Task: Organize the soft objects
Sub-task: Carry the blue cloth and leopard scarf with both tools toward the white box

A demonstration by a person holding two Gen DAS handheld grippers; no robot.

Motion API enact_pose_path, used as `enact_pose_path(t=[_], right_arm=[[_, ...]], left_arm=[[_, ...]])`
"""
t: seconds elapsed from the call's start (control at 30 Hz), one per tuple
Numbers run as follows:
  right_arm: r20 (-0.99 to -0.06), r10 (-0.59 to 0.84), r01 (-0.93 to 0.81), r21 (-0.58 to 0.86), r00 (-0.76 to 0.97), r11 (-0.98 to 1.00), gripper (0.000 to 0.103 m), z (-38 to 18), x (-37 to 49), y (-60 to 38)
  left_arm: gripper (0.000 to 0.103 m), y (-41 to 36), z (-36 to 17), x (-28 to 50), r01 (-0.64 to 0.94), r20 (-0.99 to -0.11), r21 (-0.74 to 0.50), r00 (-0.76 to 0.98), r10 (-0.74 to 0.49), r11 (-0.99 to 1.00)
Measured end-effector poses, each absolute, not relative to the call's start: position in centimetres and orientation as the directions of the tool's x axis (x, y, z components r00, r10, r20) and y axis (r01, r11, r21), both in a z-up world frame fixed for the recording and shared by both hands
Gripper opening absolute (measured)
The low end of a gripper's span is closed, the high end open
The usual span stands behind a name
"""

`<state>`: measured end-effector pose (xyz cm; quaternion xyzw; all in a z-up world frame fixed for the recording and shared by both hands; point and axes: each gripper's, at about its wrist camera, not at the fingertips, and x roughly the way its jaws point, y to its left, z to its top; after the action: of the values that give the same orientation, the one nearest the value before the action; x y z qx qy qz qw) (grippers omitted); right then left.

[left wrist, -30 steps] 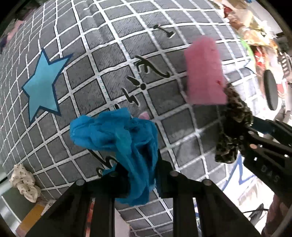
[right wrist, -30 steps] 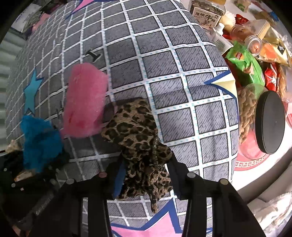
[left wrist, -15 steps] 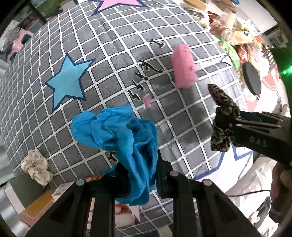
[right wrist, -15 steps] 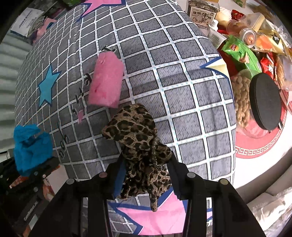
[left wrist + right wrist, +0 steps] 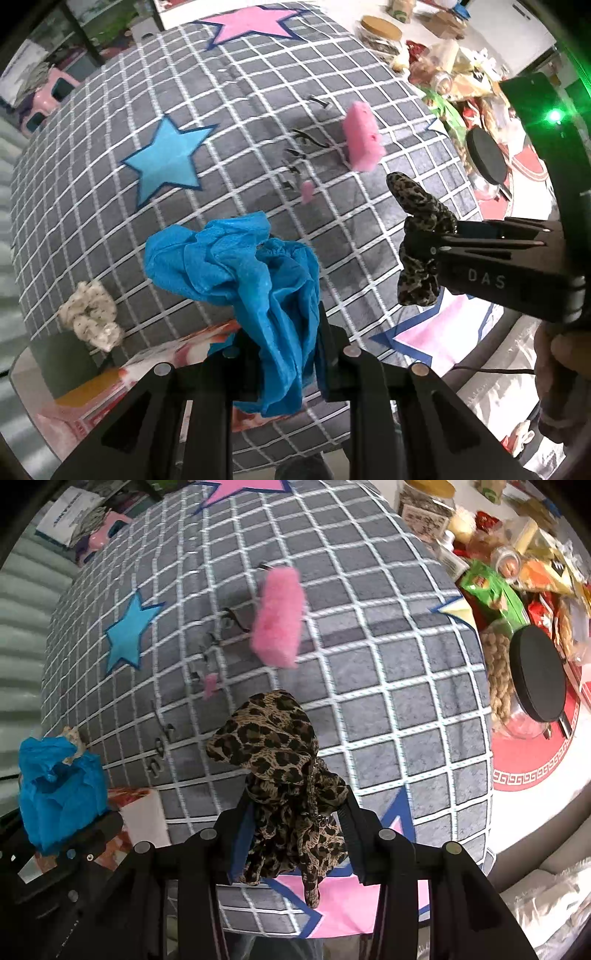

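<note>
My left gripper (image 5: 284, 354) is shut on a crumpled blue cloth (image 5: 240, 273) and holds it well above the grey grid-pattern mat (image 5: 229, 110). My right gripper (image 5: 295, 834) is shut on a leopard-print scrunchie (image 5: 280, 771), also held high above the mat; it shows in the left wrist view (image 5: 421, 243) at the right. A pink fuzzy sponge-like piece (image 5: 279, 618) lies on the mat ahead, also in the left wrist view (image 5: 362, 136). A white dotted scrunchie (image 5: 90, 314) lies at the mat's near left edge.
A small pink scrap (image 5: 306, 192) lies on the mat near black printed marks. Snack bags, jars and a black-lidded jar (image 5: 539, 675) crowd the table at the right on a red round mat (image 5: 532, 768). A printed box (image 5: 177, 354) sits below the mat's near edge.
Both grippers have risen and pulled back from the mat with their cloths still held. The pink piece and the mat look smaller and farther away.
</note>
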<state>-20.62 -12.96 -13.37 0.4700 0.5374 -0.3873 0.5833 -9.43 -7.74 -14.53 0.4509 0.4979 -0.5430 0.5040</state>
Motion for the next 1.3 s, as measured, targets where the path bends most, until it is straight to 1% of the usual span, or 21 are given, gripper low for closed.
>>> enact_pose_path(t=[0.33,0.73,0.97,1.3], right_arm=[[-0.989,-0.001,0.898,0.131,0.145,0.42,0.045,-11.2,-13.7,-12.7],[-0.984,-0.017,0.822,0.139,0.177,0.552,0.045,-8.4,-5.5,-9.9],[-0.98,-0.023,0.79,0.146,0.198,0.595,0.045,-6.8,-2.9,-8.6],[-0.977,-0.024,0.767,0.152,0.212,0.624,0.045,-5.3,-0.9,-5.9]], left_arm=[[0.022,-5.0,-11.0,-2.3,0.989,-0.982,-0.063,-0.038,-0.183,0.131],[0.022,-0.2,-7.5,6.5,0.95,-0.967,-0.048,0.033,-0.251,0.307],[0.022,2.2,-6.4,9.1,0.933,-0.961,-0.048,0.054,-0.27,0.358],[0.022,5.0,-5.5,10.4,0.924,-0.954,-0.059,0.06,-0.294,0.379]])
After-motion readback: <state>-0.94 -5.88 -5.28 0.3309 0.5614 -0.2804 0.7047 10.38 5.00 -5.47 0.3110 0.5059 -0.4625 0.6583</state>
